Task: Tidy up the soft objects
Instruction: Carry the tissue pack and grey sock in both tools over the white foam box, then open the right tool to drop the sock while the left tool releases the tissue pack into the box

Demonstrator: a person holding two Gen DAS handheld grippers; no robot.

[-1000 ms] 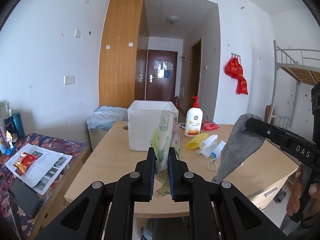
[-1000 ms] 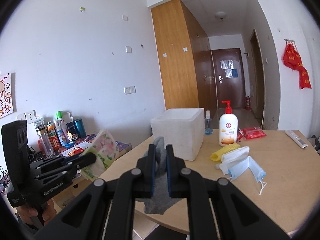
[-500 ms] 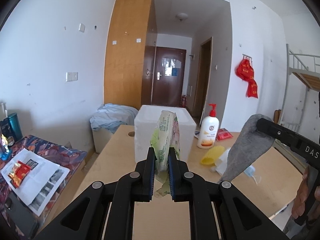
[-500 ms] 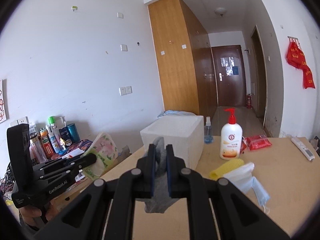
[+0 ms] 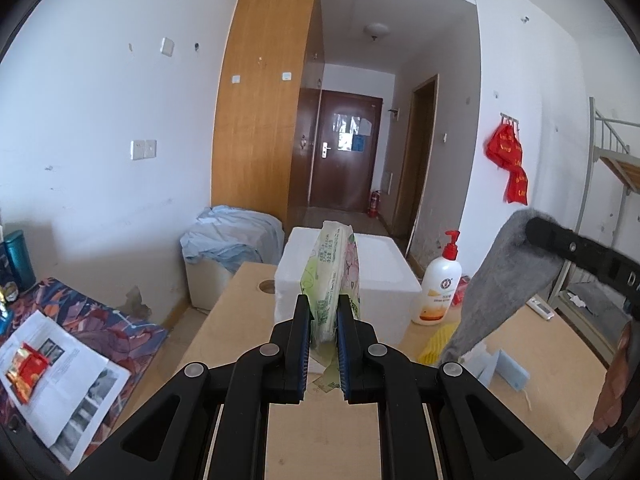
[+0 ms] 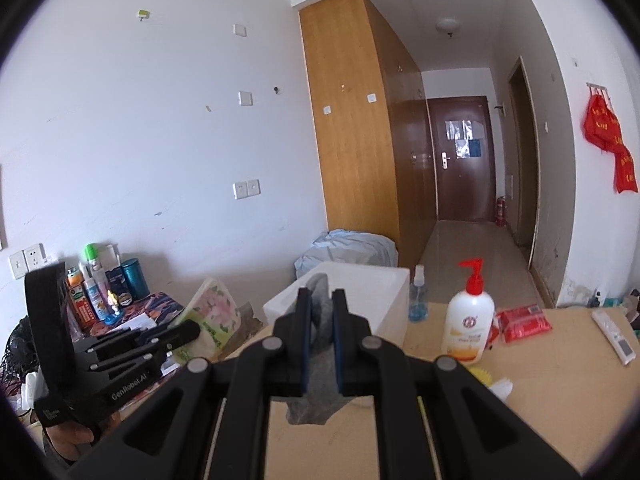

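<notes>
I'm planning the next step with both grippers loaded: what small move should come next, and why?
Probably carry the tissue pack forward over the white foam box before letting go. The left gripper is shut on the pack, short of the box, and the right gripper is shut on a grey sock beside it.

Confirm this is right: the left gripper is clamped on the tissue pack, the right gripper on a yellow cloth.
Not quite. The right gripper is clamped on a grey cloth, not yellow; the right wrist view shows it. The left gripper does hold the tissue pack.
</notes>
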